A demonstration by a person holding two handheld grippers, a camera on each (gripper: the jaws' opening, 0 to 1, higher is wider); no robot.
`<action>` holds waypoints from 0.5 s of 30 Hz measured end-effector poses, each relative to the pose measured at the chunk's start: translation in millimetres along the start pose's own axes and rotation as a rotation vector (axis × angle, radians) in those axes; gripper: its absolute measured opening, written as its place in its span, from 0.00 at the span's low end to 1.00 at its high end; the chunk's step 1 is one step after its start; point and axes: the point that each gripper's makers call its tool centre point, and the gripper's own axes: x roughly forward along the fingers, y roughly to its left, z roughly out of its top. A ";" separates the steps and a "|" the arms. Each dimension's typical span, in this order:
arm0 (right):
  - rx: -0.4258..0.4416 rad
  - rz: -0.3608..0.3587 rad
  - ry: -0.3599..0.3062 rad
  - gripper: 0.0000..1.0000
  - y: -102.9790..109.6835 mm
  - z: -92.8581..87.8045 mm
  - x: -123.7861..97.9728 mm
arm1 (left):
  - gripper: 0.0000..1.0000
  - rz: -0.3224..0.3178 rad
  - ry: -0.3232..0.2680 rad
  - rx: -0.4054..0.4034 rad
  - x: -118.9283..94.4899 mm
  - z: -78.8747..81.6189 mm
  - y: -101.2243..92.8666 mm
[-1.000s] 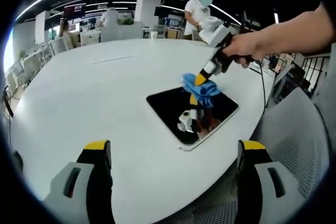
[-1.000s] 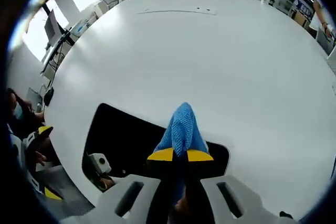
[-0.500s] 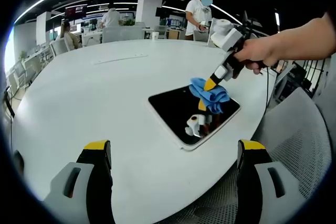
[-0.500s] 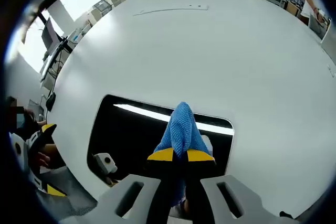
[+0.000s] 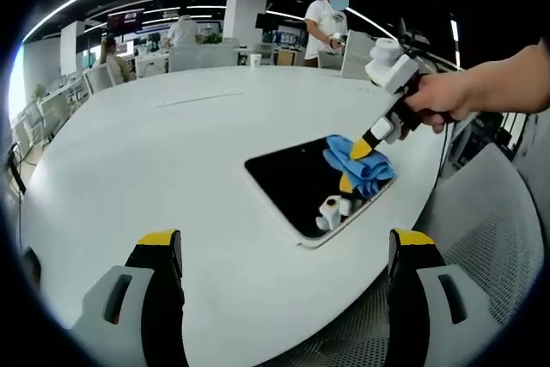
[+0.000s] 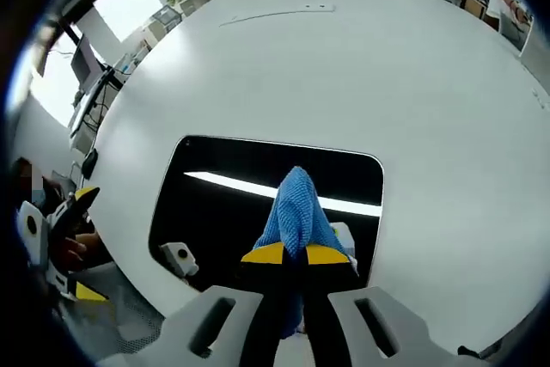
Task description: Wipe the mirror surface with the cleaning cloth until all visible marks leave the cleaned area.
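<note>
Blue cloth (image 6: pixel 297 212) pinched tight in my right gripper (image 6: pixel 296 254), on the mirror (image 5: pixel 296 180) near the table (image 5: pixel 155 161) edge. Left gripper (image 5: pixel 284 251) jaws spread, holding nothing. I'd press flat and make overlapping strokes without pushing the mirror.

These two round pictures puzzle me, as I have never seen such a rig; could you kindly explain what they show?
No robot arm here: a person holds a two-jaw gripper in each hand, and a fisheye camera rides on each, looking along its jaws. In the left gripper view, the left gripper stands open over a big white table, holding nothing. Beyond it the person's hand brings in the right gripper. That one is shut on a blue cleaning cloth, pressed against a dark rectangular mirror lying flat near the table's edge. The right gripper view looks down along the cloth onto the mirror. Other people stand in the office behind.
</note>
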 end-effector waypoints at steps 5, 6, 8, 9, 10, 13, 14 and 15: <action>-0.002 0.009 -0.002 0.01 1.5 -9.2 -1.9 | 0.99 -0.002 -0.004 -0.005 -0.5 0.9 -0.7; -0.002 0.011 -0.002 0.01 2.1 -10.4 -2.6 | 0.99 0.000 -0.004 -0.005 -0.7 0.9 -0.4; -0.003 0.015 -0.002 0.01 3.7 -13.5 -4.3 | 0.99 0.005 -0.004 -0.006 -1.0 0.9 0.6; -0.002 0.018 0.000 0.01 3.8 -14.7 -4.6 | 0.99 0.008 -0.006 -0.006 -1.2 1.3 1.2; 0.000 0.020 0.001 0.01 4.2 -16.1 -5.1 | 0.99 0.010 -0.006 -0.007 -1.4 1.4 1.6; 0.005 0.028 0.000 0.01 5.6 -21.9 -6.7 | 0.99 0.017 -0.010 -0.008 -1.5 1.9 3.5; 0.000 0.029 0.001 0.01 6.9 -24.5 -7.5 | 0.99 0.020 -0.012 -0.008 -1.3 2.0 4.5; -0.005 0.028 0.002 0.01 8.1 -26.3 -8.5 | 0.99 0.022 -0.013 -0.008 -1.3 2.1 5.0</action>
